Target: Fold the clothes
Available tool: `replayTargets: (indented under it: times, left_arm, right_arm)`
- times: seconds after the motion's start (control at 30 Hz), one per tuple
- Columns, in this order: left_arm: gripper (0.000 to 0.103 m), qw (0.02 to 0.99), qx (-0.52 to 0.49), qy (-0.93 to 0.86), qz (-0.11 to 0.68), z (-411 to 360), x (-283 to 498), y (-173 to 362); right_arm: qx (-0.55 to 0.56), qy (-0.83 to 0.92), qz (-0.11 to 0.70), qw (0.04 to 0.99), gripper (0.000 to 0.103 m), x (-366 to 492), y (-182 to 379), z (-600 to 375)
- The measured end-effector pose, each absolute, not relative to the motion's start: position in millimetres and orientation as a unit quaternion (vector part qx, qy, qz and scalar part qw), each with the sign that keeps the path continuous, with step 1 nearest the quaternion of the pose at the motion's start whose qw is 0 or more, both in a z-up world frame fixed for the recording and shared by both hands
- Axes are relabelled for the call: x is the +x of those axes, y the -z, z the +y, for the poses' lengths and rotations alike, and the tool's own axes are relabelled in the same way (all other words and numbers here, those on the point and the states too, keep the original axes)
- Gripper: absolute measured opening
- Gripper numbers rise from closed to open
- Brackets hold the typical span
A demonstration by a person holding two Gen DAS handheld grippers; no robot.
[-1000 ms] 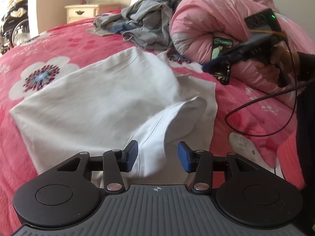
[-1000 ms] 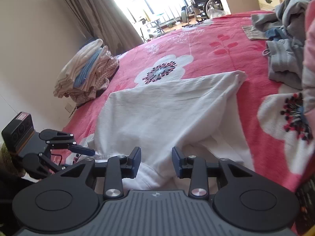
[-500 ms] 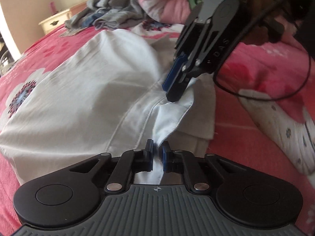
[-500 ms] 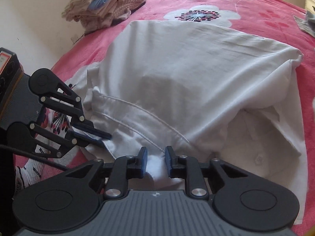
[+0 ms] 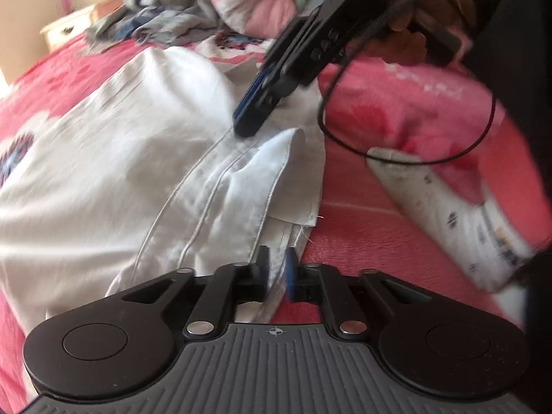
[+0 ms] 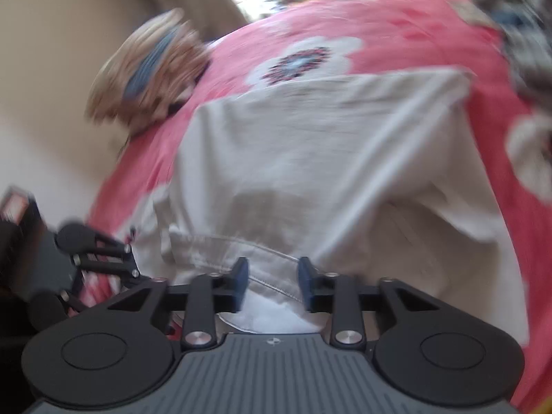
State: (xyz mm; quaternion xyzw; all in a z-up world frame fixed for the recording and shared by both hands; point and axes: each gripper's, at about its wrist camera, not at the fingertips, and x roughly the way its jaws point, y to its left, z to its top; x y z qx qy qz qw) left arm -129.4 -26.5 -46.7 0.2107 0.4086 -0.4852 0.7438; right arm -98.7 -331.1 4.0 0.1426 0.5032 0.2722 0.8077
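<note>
White cotton shirt (image 5: 114, 172) spread on pink floral bedspread (image 5: 372, 227). Left gripper (image 5: 275, 270) pinching stitched edge; right gripper (image 6: 272, 281) spread around seam. Risk: thin single-layer pinch slipping under tension, collapsing fold.

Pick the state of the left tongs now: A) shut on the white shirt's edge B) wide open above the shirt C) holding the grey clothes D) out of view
A: in the left wrist view the left tongs are nearly closed with a fold of the white shirt pinched between the pads.
</note>
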Motion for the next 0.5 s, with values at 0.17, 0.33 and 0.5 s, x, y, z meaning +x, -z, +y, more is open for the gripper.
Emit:
replayTargets:
  times: [0.17,0.33,0.5]
  left_arm:
    - [0.047,0.765,0.087,0.417,0.483,-1,-104,45]
    - [0.050,0.763,-0.059,0.349,0.541,11,-76,60]
    - [0.049,0.759,-0.105,0.316,0.559,11,-69,66]
  right_arm:
    - [0.285,-0.207,0.547,0.759,0.046,-96,25,-363]
    - [0.341,-0.174,0.572,0.726,0.047,-98,50,-363]
    - [0.344,-0.180,0.572,0.722,0.043,-101,55,-347]
